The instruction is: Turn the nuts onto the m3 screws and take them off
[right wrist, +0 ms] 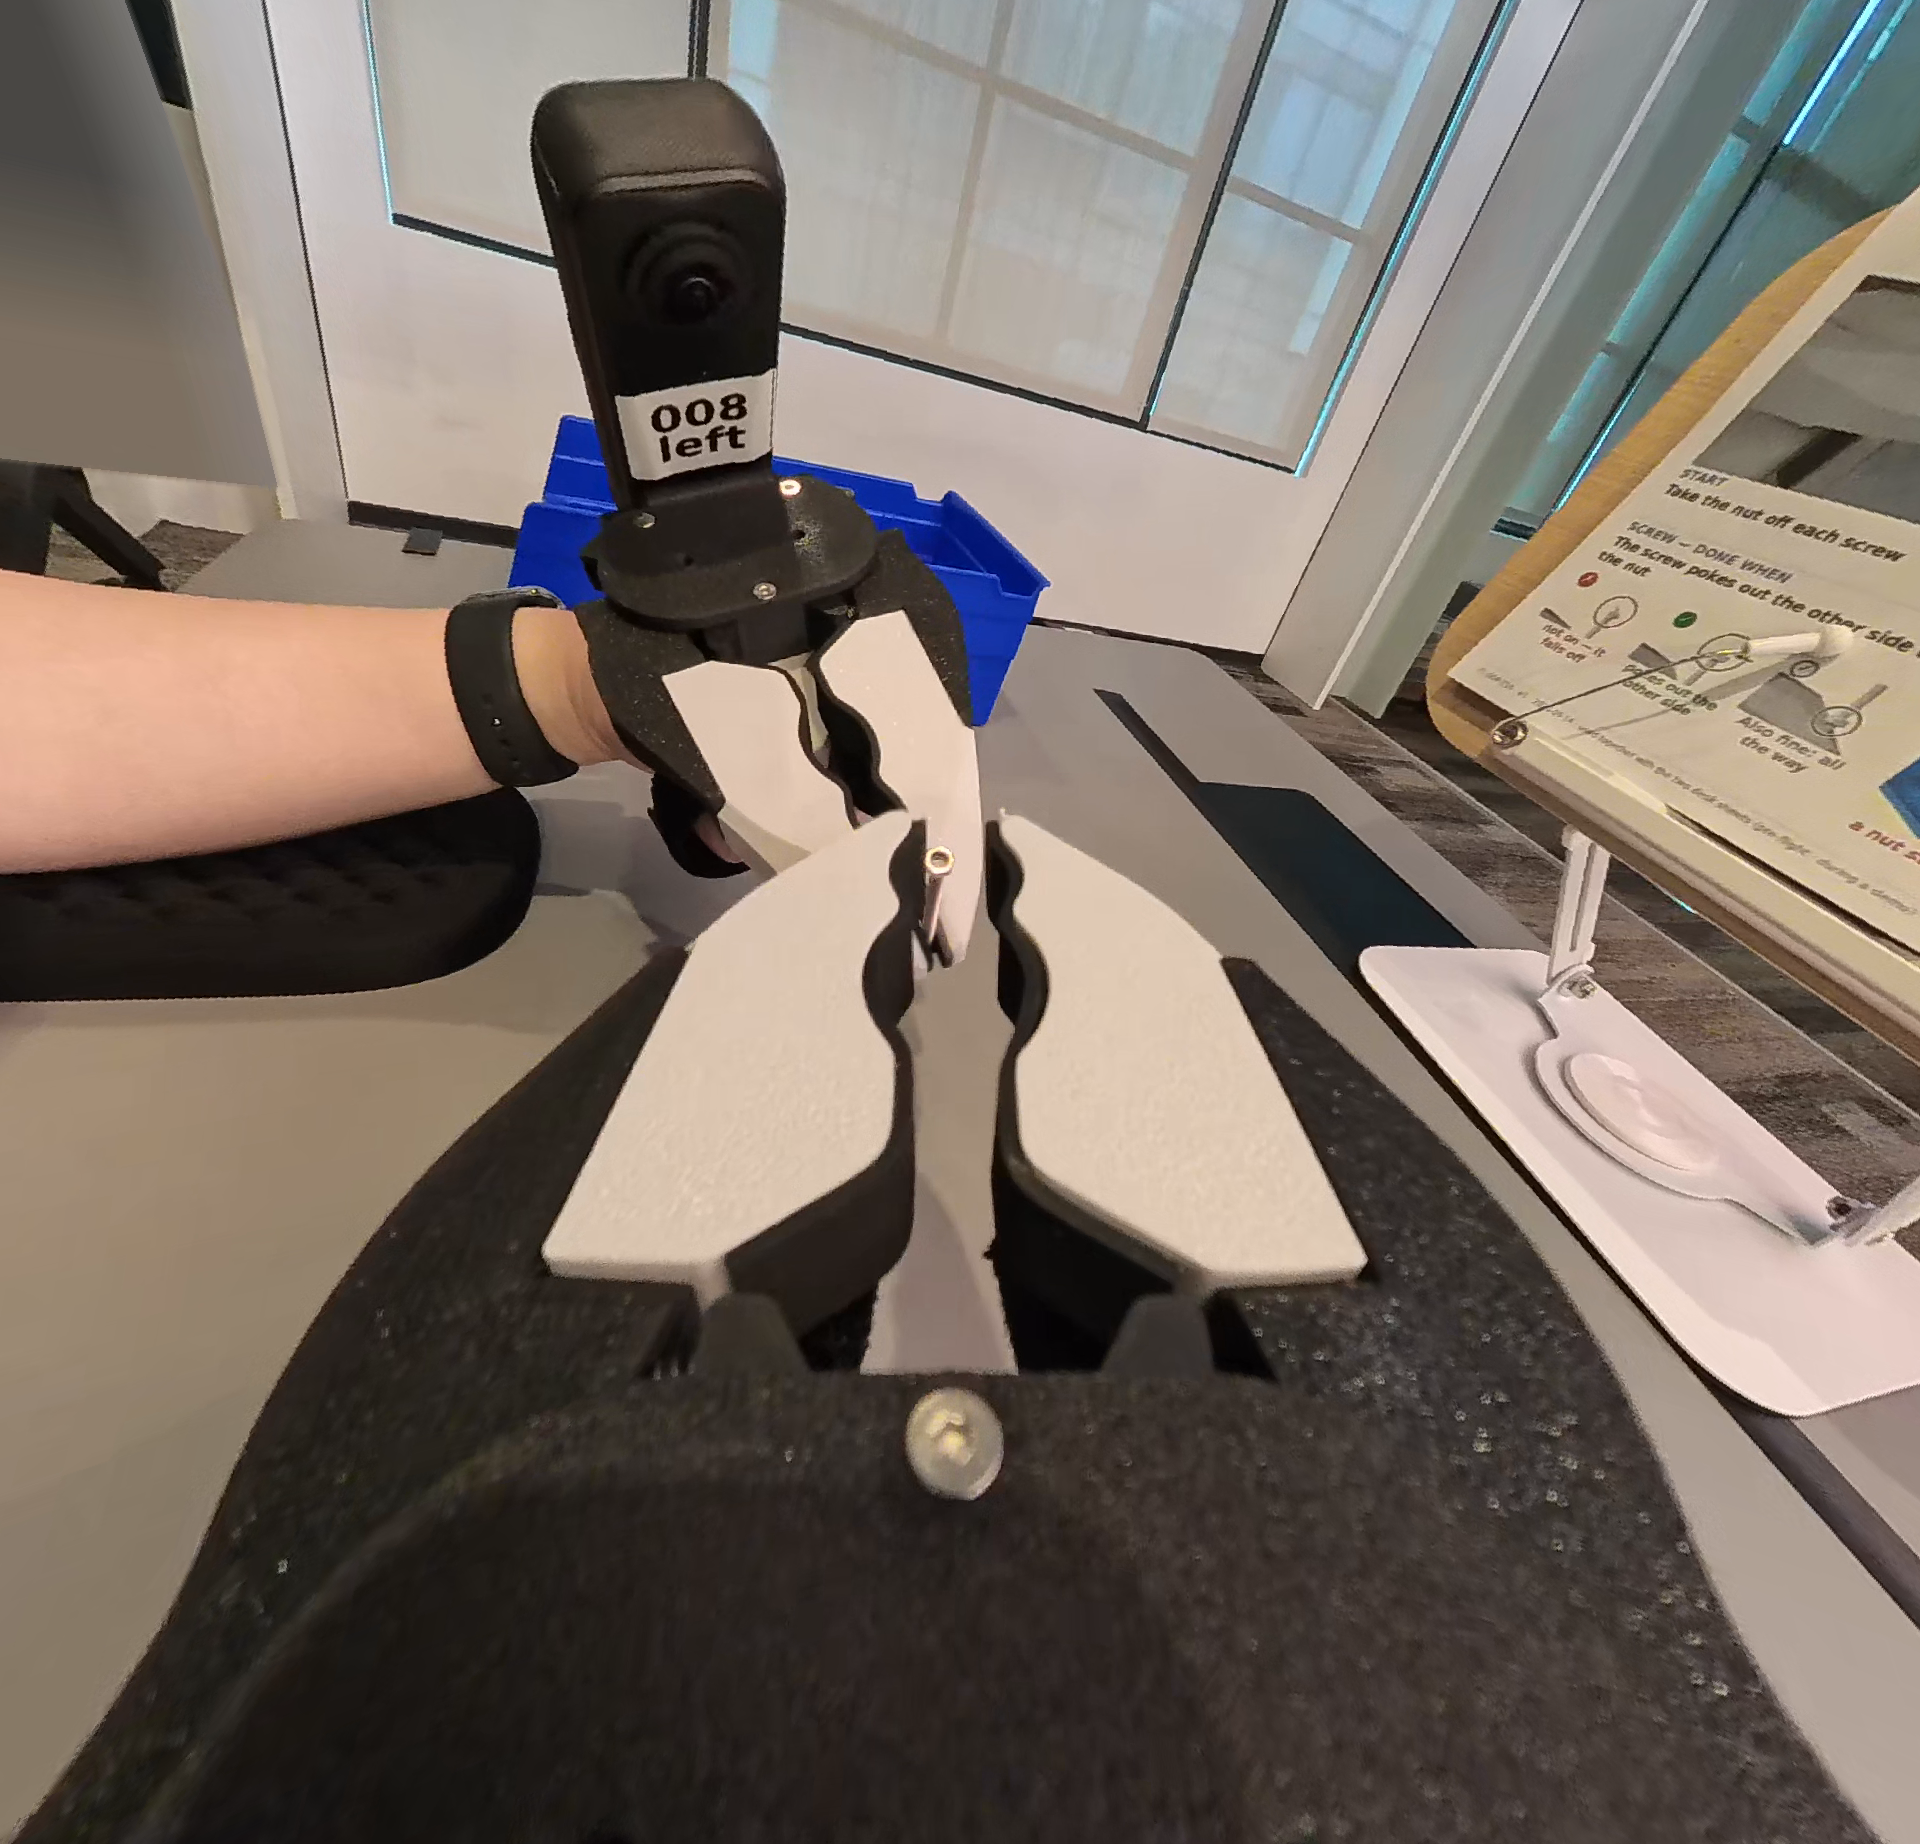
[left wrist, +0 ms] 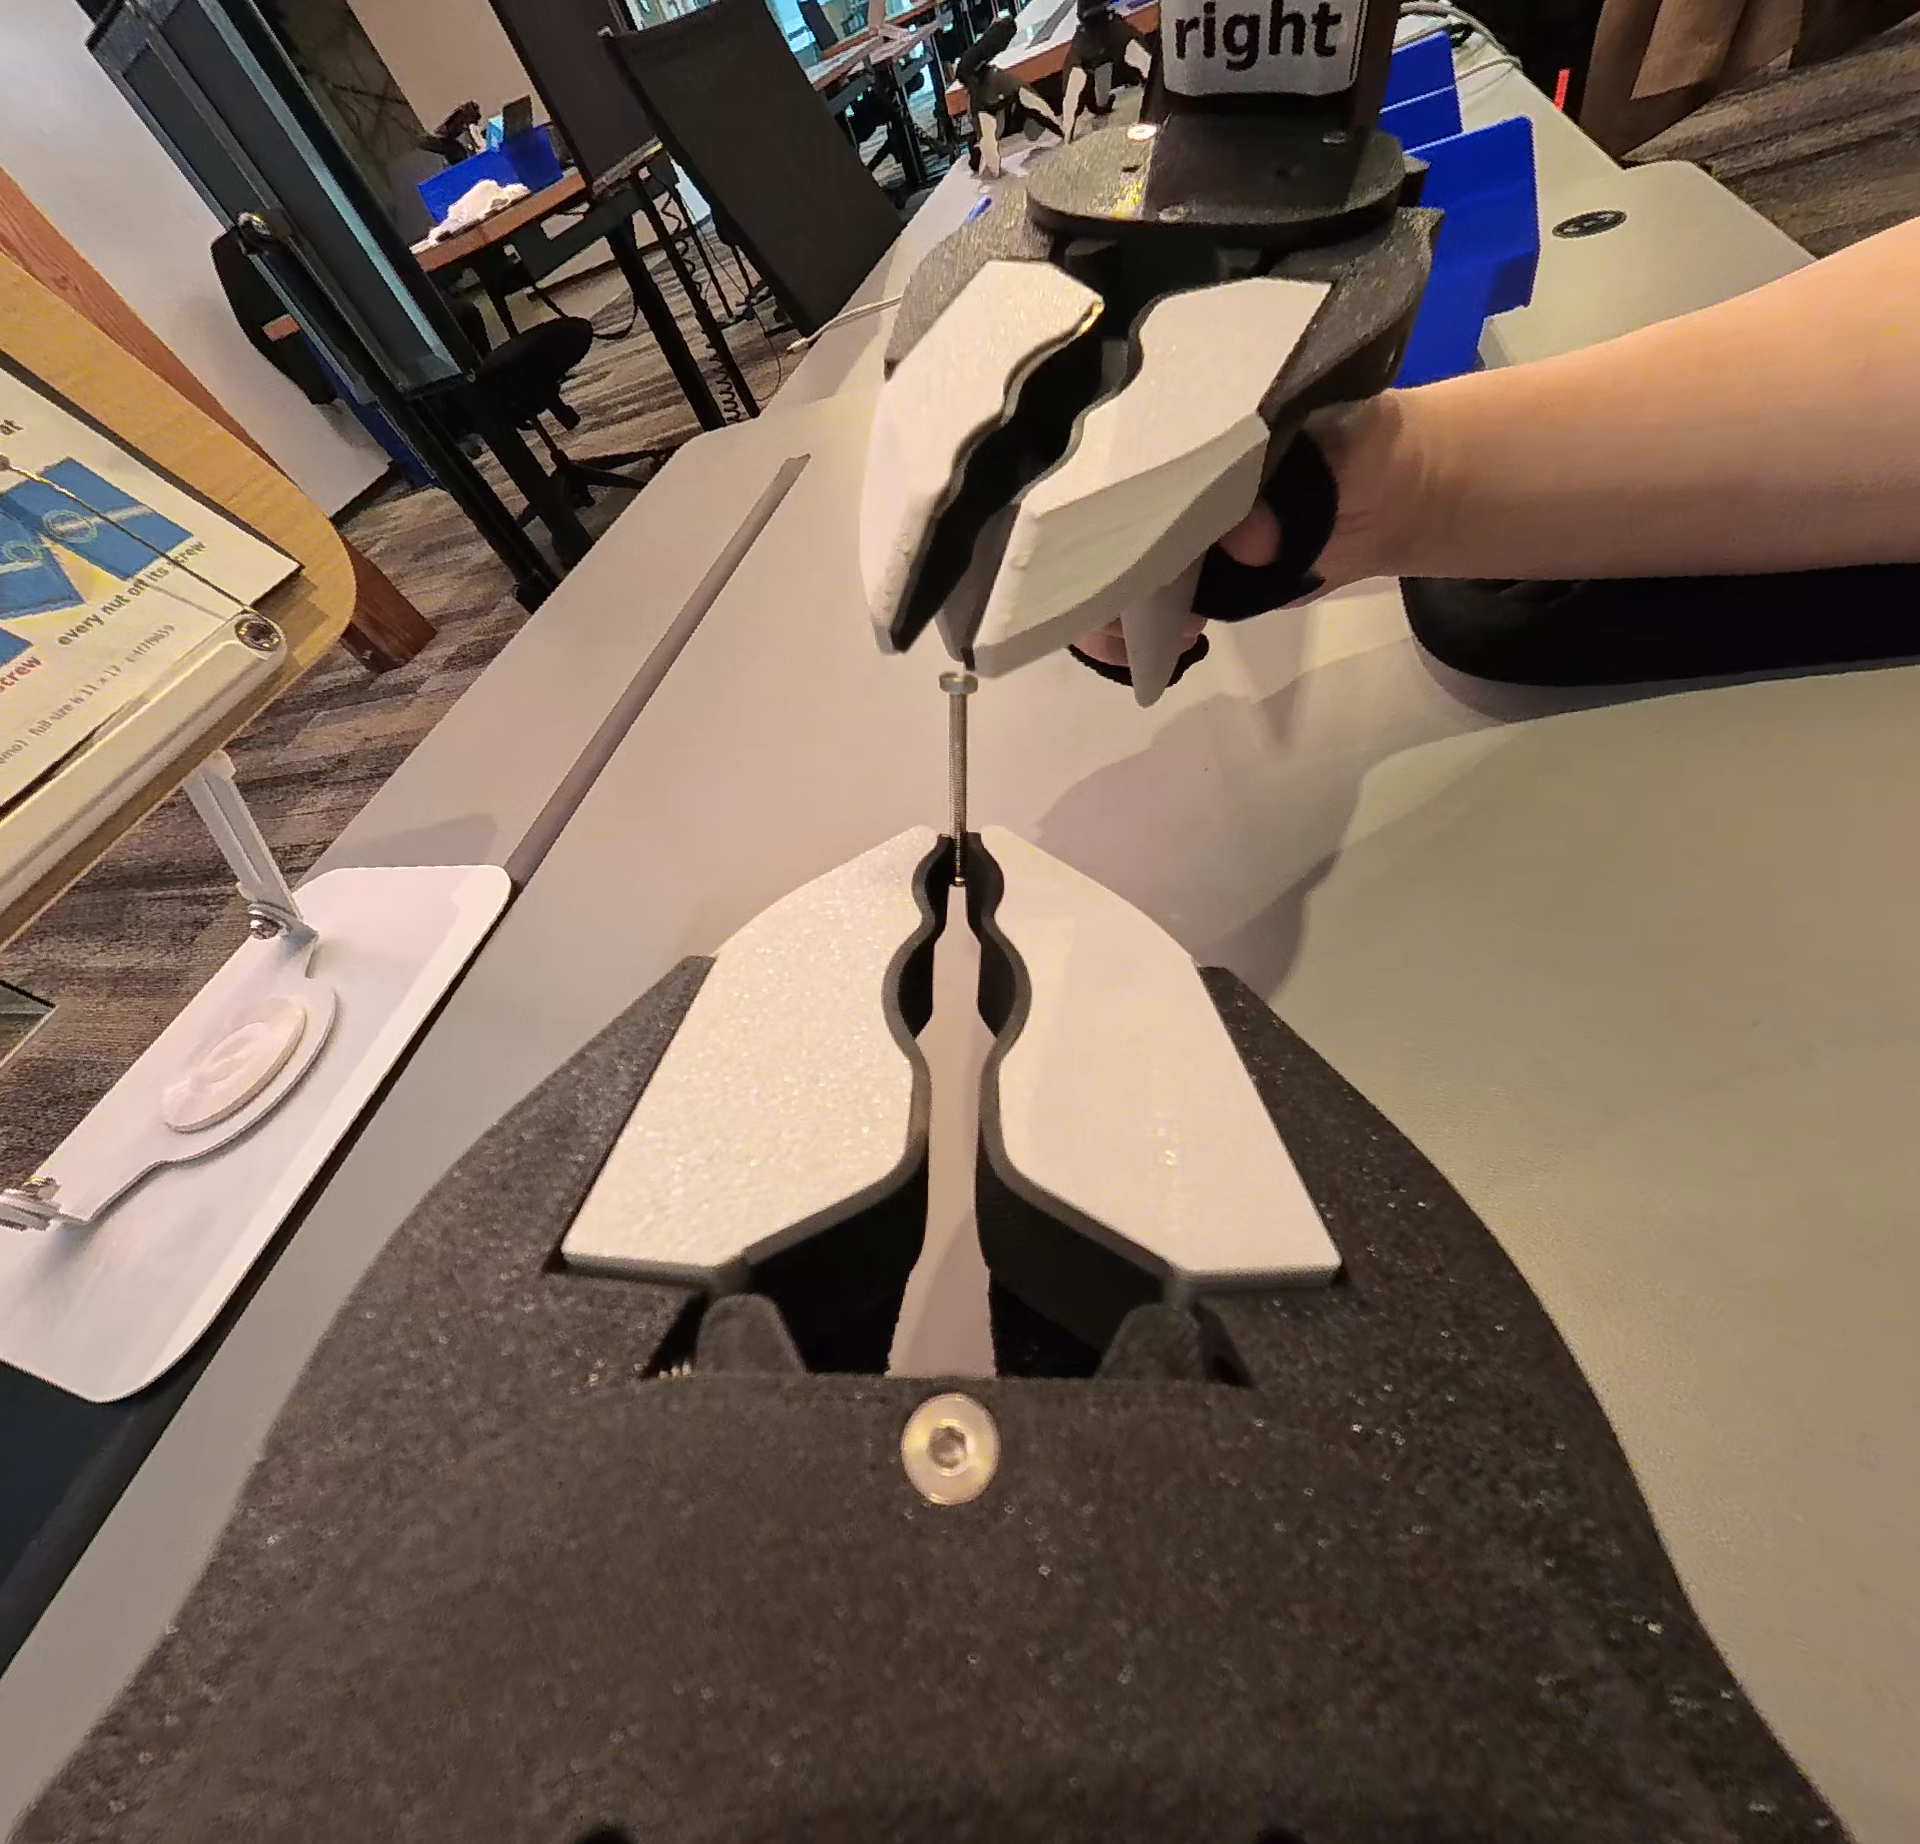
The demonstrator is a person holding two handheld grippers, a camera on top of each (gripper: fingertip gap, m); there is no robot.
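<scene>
**Screw held upright between two tools**

While the left tool grips the lower end of the screw at the very tips of its white fingers, the shaft rises straight up the centre of the left wrist view. It is a thin, silvery, finely threaded screw, long for its width, with a small round cap head at the top; its long axis runs vertically in that frame, head toward the upper edge. No nut can be made out on it.

Just beyond the head hangs the right tool, tips pointing down at it, nearly touching; whether they touch cannot be told. Its jaws stand narrowly apart and hold nothing.

From the right wrist view the same screw shows in the gap between the right tool tips, leaning slightly, head uppermost, with the left tool pinching it from behind.

Grey counter lies beneath. A person's hand grips the right tool at mid-right. Farther off, a blue bin sits behind the left tool, and an instruction board on a white stand occupies the right side.
</scene>
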